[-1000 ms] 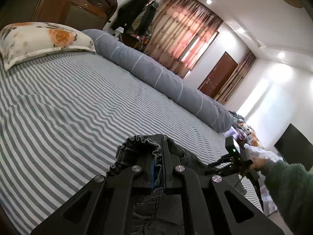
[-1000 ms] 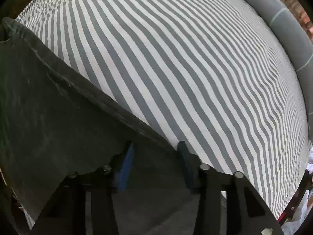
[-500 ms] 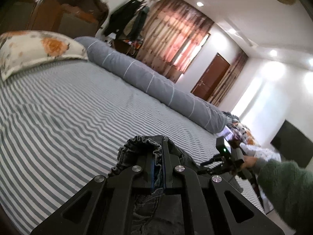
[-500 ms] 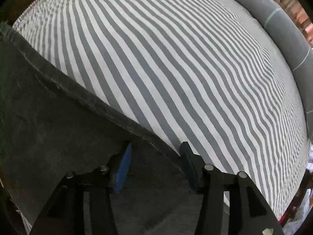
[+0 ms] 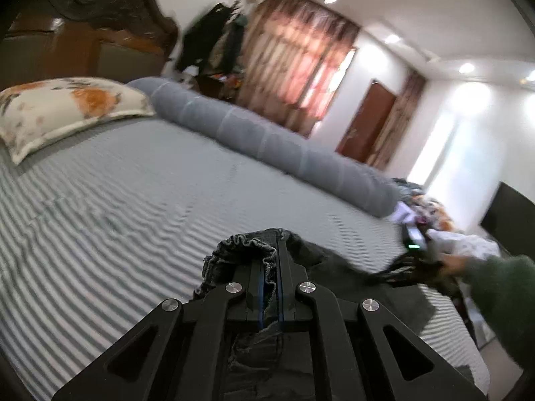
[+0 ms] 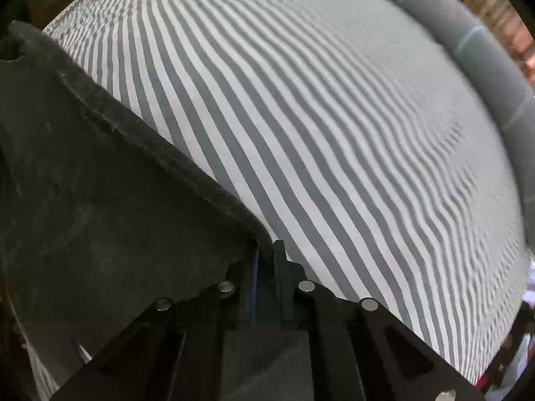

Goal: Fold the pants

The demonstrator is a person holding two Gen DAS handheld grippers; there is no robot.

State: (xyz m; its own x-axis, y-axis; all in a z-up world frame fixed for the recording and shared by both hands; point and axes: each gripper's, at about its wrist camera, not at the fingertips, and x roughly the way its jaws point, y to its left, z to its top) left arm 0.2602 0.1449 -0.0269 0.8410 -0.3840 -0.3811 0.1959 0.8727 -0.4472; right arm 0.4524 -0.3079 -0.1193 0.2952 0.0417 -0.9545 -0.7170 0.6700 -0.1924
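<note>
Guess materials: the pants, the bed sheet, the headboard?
Pants: dark washed denim by the look, matte, with a gathered elastic waistband; the edge in the right wrist view looks nappy. Bed sheet: thin woven fabric, probably cotton, matte, with grey and white stripes and soft ripples. Headboard: dark carved wood, likely varnished, with upholstered-looking panels; blur leaves this open.

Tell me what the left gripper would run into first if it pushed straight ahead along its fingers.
The left gripper, shut on the pants, points low across the striped bed sheet. It would likely meet the sheet first, then the grey bolster beyond; blur leaves depth uncertain.
</note>
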